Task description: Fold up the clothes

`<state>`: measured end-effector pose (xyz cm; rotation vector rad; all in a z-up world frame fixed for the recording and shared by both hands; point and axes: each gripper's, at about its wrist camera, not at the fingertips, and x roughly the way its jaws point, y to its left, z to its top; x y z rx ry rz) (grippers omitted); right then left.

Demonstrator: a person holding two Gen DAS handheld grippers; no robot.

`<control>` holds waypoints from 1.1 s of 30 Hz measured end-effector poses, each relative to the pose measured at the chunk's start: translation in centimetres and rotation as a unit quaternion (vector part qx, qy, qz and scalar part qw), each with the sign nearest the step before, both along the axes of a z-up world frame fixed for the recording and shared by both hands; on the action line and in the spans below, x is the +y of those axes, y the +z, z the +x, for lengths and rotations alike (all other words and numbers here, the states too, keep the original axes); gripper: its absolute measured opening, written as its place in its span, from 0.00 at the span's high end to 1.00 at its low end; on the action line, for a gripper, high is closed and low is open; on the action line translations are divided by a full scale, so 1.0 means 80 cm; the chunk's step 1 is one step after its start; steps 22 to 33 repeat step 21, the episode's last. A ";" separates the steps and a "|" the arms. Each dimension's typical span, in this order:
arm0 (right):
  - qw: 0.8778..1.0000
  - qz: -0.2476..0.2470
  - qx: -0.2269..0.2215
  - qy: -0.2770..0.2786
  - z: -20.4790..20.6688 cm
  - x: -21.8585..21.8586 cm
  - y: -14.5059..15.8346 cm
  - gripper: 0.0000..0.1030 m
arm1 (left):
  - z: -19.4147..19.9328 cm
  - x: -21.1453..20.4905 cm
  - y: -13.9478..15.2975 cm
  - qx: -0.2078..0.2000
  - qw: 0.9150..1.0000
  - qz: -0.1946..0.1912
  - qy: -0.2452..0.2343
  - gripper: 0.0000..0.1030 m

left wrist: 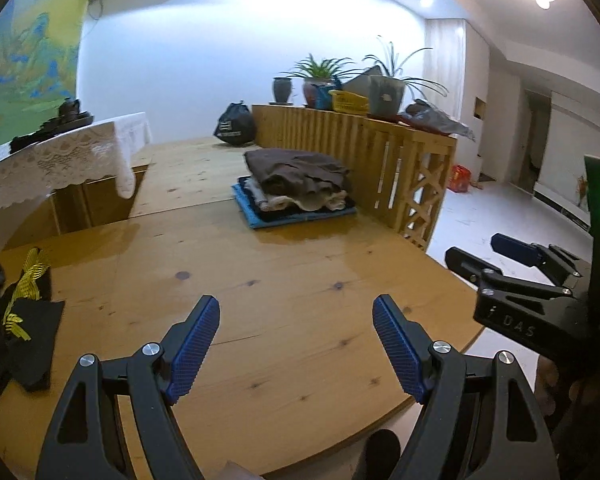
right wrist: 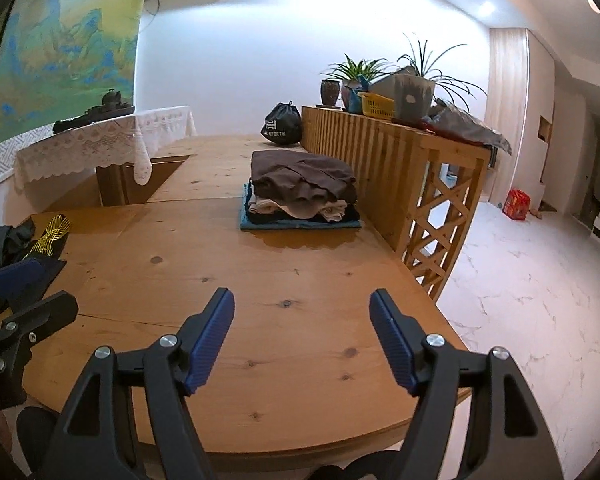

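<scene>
A stack of folded clothes (left wrist: 296, 184) (right wrist: 300, 192), brown on top and blue at the bottom, rests at the far side of the wooden table (left wrist: 284, 312) (right wrist: 292, 280) beside a slatted wooden divider. A heap of unfolded black clothes with a yellow pattern (left wrist: 16, 320) (right wrist: 28, 244) lies at the table's left edge. My left gripper (left wrist: 296, 316) hovers over bare wood, open, with nothing between its blue pads. My right gripper (right wrist: 302, 312) is also open and empty above the near table; it shows at the right in the left wrist view (left wrist: 484, 252).
The slatted wooden divider (left wrist: 364, 148) (right wrist: 380, 152) carries potted plants and a yellow basket. A black sports bag (right wrist: 283, 124) sits at the back. A lace-covered table (left wrist: 60, 160) stands at the left. White floor lies past the table's right edge, with a red box (right wrist: 516, 204) on it.
</scene>
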<state>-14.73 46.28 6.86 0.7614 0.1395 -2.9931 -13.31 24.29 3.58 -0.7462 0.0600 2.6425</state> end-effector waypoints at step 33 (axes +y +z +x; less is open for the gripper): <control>1.000 0.003 -0.020 0.000 -0.001 0.002 -0.014 0.32 | 0.004 -0.001 -0.003 0.013 1.000 -0.023 0.002 0.25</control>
